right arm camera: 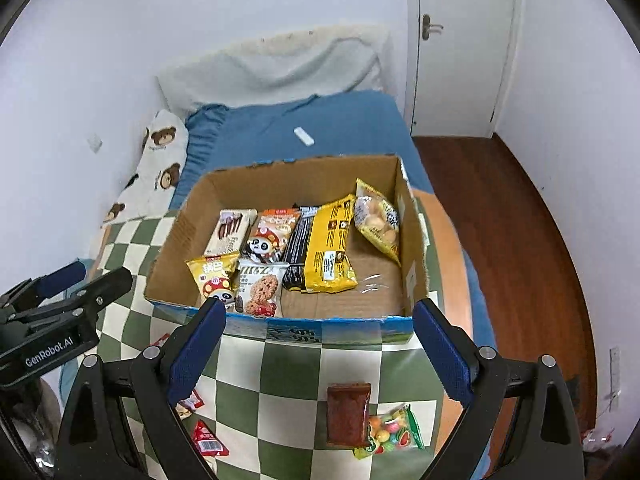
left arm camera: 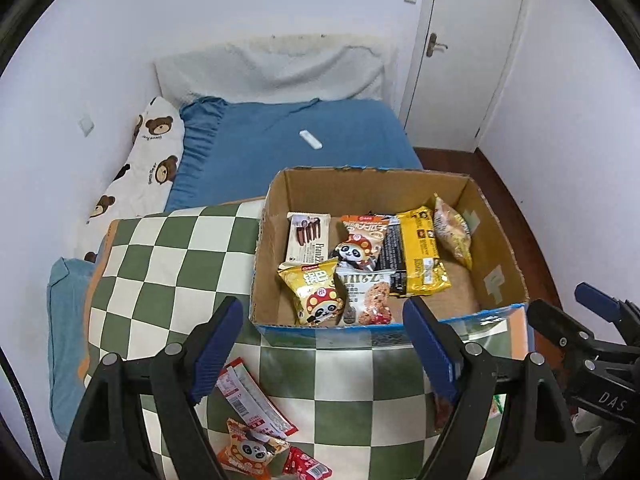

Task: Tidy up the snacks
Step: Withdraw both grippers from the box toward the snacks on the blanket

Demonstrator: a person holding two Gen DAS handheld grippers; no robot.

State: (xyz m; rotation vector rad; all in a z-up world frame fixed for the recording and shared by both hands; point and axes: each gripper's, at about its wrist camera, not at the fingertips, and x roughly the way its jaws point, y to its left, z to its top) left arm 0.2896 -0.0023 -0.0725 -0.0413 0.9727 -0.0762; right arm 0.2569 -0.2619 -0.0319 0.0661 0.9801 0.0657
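While both your tools hang with fingers apart and nothing between them, left tool (left arm camera: 320, 340) and right tool (right arm camera: 316, 344), the cardboard box (right arm camera: 180, 240) (already holding several packets) sits on the checkered cloth (right arm camera: 280, 380); a brown bar (right arm camera: 347, 414) lies loose just before it.

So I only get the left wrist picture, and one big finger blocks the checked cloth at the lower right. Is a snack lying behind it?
Observer: Yes. The right wrist view shows a brown packet lying flat on the checked cloth, in front of the cardboard box.
Operator: Anything beside it?
Observer: A bag of coloured sweets, against the packet's lower right corner.
Operator: Is the right gripper holding something?
Observer: No. Its fingers stand apart with nothing between them.
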